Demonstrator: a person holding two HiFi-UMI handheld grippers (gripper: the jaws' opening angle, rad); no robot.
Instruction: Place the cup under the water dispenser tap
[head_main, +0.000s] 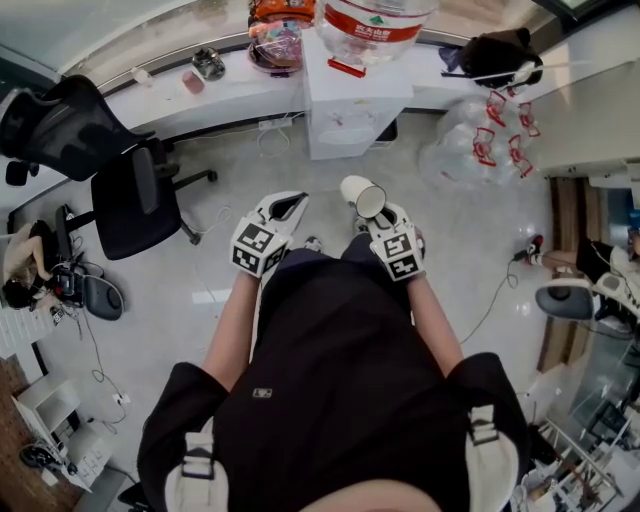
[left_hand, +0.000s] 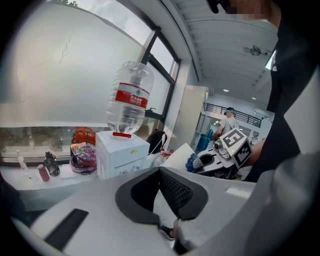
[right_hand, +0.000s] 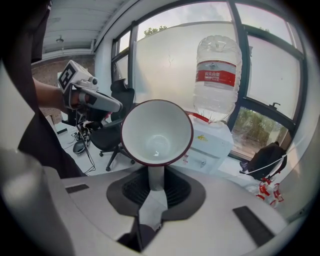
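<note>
A white cup (head_main: 362, 196) with a dark red rim hangs in the air at waist height, its mouth turned toward the right gripper view (right_hand: 157, 132). My right gripper (right_hand: 156, 176) (head_main: 373, 213) is shut on a white part at the cup's lower edge, apparently the handle. The white water dispenser (head_main: 350, 95) (right_hand: 212, 144) stands ahead by the window, a clear bottle (right_hand: 216, 75) with a red label upside down on top; its taps are well apart from the cup. My left gripper (head_main: 291, 204) (left_hand: 160, 171) floats beside the right one, tips together, holding nothing.
A black office chair (head_main: 135, 195) stands to the left. The counter (head_main: 215, 95) beside the dispenser carries snack bags (head_main: 278, 45) and small items. A black backpack (head_main: 500, 55) and clear bags with red handles (head_main: 490, 140) lie to the right. Cables cross the floor (head_main: 500, 290).
</note>
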